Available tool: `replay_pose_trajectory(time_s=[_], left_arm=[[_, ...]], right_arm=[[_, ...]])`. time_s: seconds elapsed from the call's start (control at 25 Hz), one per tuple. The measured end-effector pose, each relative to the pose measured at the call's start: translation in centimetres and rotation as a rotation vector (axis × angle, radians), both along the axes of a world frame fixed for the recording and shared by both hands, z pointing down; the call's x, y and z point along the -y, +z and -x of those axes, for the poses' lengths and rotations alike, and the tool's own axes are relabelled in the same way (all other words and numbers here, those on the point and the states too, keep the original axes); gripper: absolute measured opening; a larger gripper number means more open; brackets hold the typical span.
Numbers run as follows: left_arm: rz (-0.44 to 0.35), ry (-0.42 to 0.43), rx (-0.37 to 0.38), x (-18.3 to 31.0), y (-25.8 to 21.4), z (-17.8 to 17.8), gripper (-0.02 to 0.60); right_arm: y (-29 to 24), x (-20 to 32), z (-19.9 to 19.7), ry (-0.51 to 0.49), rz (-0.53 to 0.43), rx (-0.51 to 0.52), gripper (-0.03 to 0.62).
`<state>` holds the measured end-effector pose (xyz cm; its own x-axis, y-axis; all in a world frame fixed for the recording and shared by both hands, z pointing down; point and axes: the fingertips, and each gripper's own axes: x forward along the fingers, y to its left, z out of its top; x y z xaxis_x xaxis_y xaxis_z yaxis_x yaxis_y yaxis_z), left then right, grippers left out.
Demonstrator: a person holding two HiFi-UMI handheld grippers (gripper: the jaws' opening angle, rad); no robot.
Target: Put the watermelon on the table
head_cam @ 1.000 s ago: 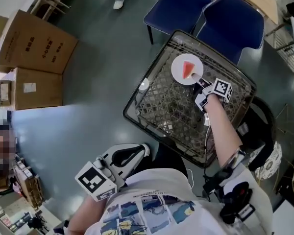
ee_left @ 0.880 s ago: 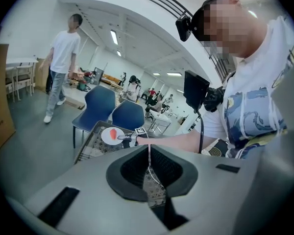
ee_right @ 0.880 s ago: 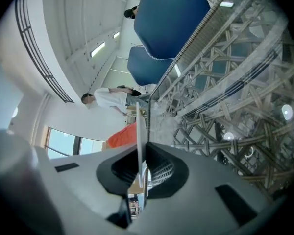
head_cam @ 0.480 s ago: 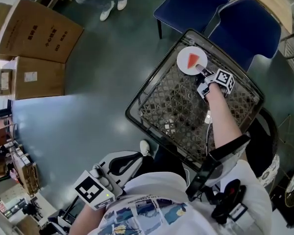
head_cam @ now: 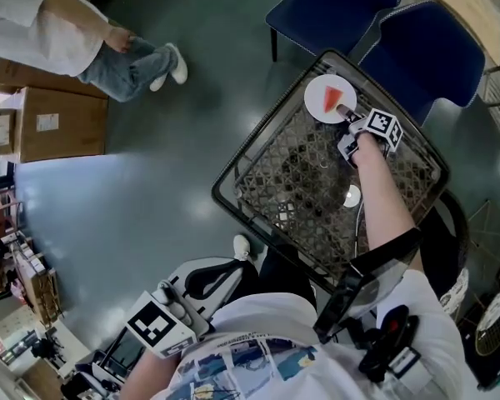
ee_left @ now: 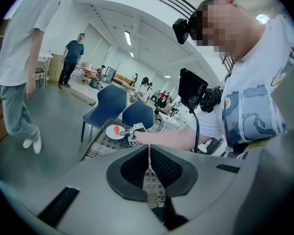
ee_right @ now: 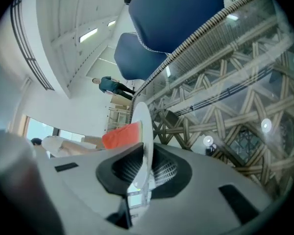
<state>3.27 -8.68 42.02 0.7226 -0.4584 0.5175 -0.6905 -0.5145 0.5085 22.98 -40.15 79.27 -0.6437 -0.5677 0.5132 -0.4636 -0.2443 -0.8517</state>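
While your right gripper [head_cam: 345, 112] clamps plate [head_cam: 318, 107] with watermelon slice [head_cam: 331, 98], upper right: placing step, lower level onto wicker table [head_cam: 227, 178], release; left gripper [ee_left: 149, 173] closed, empty.

Workshop hall: cartons [head_cam: 54, 123], blue chairs [head_cam: 337, 7]

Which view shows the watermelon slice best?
Head view: the whole watermelon slice is seen from above on the plate. Right gripper view shows it side-on, partly behind the plate's edge; left gripper view shows only a tiny far-off red spot.
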Motion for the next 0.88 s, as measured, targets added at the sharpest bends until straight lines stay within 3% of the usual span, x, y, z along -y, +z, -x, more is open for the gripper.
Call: replay_pose_trajectory(time_s=[0.16,0.48,0.88], left_arm=[[0.012,-0.024,-0.045,-0.6,-0.4,0.0,0.018],[0.011,-0.039,-0.044,0.3,-1.0,0.4,0.018],[-0.003,-0.055,-0.044,-1.3,-1.0,0.7,0.018]], right_arm=[[-0.4,-0.5,-0.4,-0.043,-0.002,-0.111,0.057],[-1.3,0.6,-0.4,-0.195,-0.043,-0.363,0.111],[-1.2,-0.4,-1.4,-0.209,-0.031,-0.498,0.126]])
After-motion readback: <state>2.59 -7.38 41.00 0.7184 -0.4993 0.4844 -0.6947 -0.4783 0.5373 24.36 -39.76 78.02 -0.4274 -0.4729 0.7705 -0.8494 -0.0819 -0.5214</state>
